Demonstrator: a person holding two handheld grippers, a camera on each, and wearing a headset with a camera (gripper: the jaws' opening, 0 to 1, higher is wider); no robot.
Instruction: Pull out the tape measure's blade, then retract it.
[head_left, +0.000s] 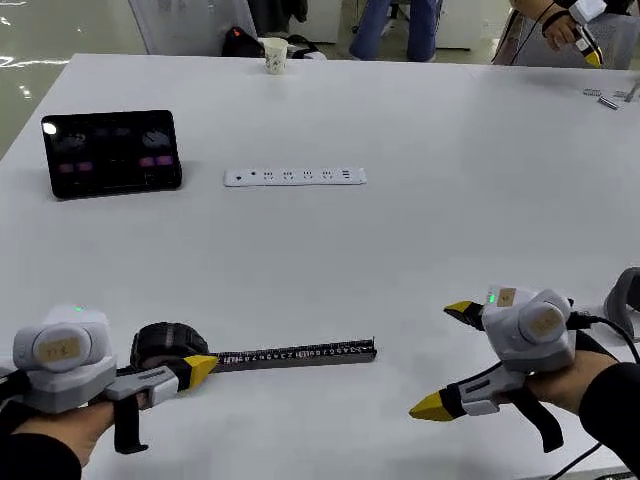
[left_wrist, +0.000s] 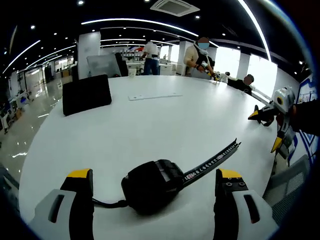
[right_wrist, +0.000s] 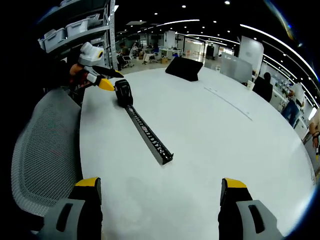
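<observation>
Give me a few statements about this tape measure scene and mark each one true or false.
1. The tape measure has its blade pulled out along the table. True.
2. The right gripper is shut on the blade's tip. False: it is open and apart from the tip.
3. The left gripper is open, at the tape measure. True.
4. The paper cup stands beside the tape measure. False: it stands at the table's far edge.

A tape measure (head_left: 168, 345) is lying by the tabletop's (head_left: 420, 230) near edge with its blade (head_left: 295, 353) out.
The blade is stretching rightward along that edge. The left gripper (head_left: 190, 365) is sitting just beside the case at the near left corner; the right gripper (head_left: 445, 357), jaws spread wide, is hanging near the near right corner, well apart from the blade.
</observation>
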